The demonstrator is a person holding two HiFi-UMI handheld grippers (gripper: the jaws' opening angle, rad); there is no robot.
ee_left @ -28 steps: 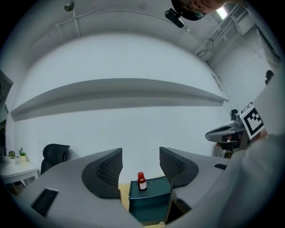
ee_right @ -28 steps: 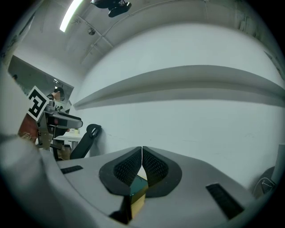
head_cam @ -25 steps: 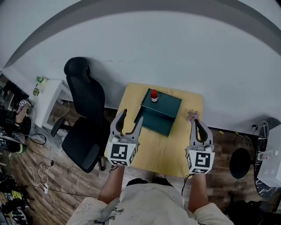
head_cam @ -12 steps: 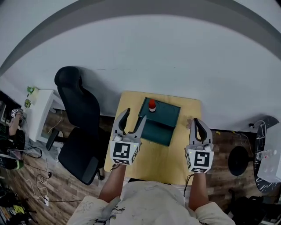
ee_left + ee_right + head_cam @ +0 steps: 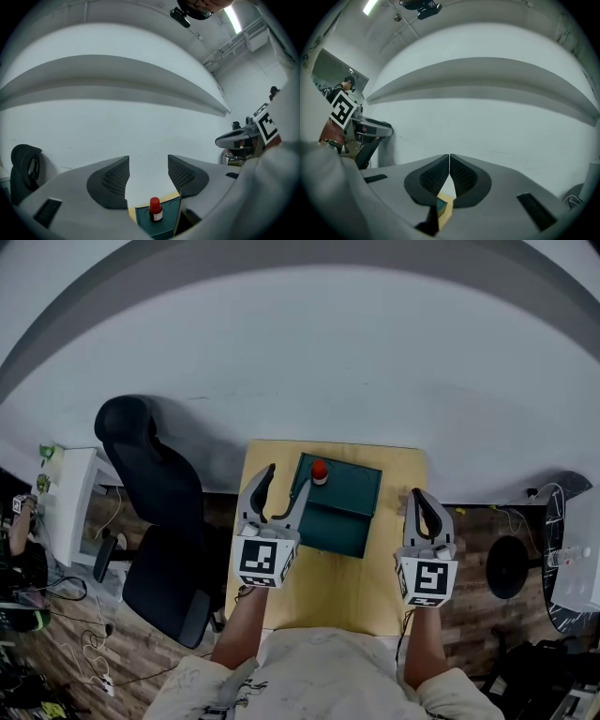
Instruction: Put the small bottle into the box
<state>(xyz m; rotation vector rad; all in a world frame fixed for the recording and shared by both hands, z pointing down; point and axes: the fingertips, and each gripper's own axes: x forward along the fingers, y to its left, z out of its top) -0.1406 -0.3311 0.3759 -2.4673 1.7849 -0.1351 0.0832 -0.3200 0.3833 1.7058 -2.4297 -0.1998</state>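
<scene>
head view is showing one small bottle (image 5: 320, 471) standing on one box (image 5: 345, 507); beside the box, left hand-held gripper (image 5: 286, 480) gaping, right hand-held gripper (image 5: 418, 495) sitting closed.

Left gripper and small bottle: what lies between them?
In the left gripper view, only the teal box's bare top lies between the left gripper and the small bottle.

Surroundings of the work surface, seen from above.
A yellow wooden table (image 5: 352, 592) stands against a pale wall (image 5: 328, 362). A black office chair (image 5: 155, 512) is just beside its left edge, with a white side unit (image 5: 66, 507) further left and cables (image 5: 89, 652) on the wood floor (image 5: 141, 662).
</scene>
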